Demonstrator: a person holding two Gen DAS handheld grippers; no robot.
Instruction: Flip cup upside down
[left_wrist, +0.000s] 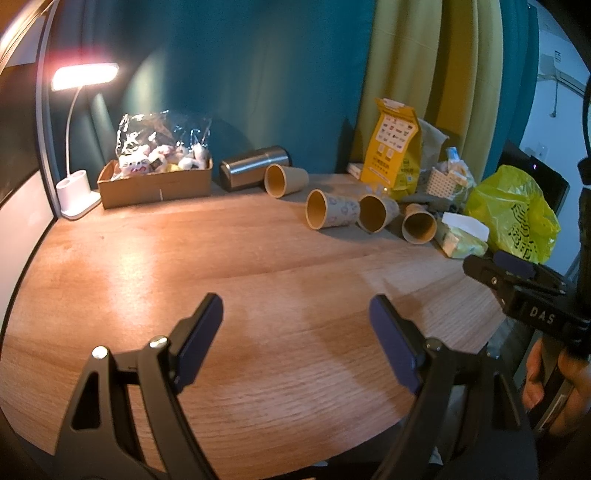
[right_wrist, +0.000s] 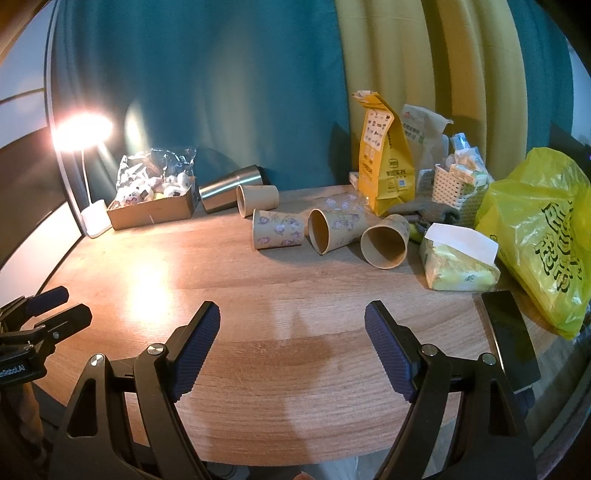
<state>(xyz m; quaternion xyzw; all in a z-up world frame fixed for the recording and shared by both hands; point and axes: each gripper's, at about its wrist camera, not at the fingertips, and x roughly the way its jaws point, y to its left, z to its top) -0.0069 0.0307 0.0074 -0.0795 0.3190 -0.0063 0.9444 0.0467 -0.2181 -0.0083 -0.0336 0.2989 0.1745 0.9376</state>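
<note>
Several brown paper cups lie on their sides at the back of the wooden table (left_wrist: 184, 266). In the left wrist view they run from a plain cup (left_wrist: 284, 180) through a patterned cup (left_wrist: 330, 214) to two more (left_wrist: 376, 213) (left_wrist: 419, 223). The right wrist view shows them too (right_wrist: 257, 200) (right_wrist: 277, 229) (right_wrist: 334, 227) (right_wrist: 386, 242). My left gripper (left_wrist: 295, 317) is open and empty over the near table. My right gripper (right_wrist: 291, 321) is open and empty, well short of the cups. It also shows in the left wrist view (left_wrist: 491, 266).
A steel tumbler (left_wrist: 254, 168) lies behind the cups. A cardboard box of plush toys (left_wrist: 155, 182) and a lit lamp (left_wrist: 75, 192) stand at back left. A yellow pouch (right_wrist: 384, 162), white basket (right_wrist: 456, 192), tissue pack (right_wrist: 458, 262), yellow bag (right_wrist: 543, 236) and a phone (right_wrist: 511, 343) crowd the right.
</note>
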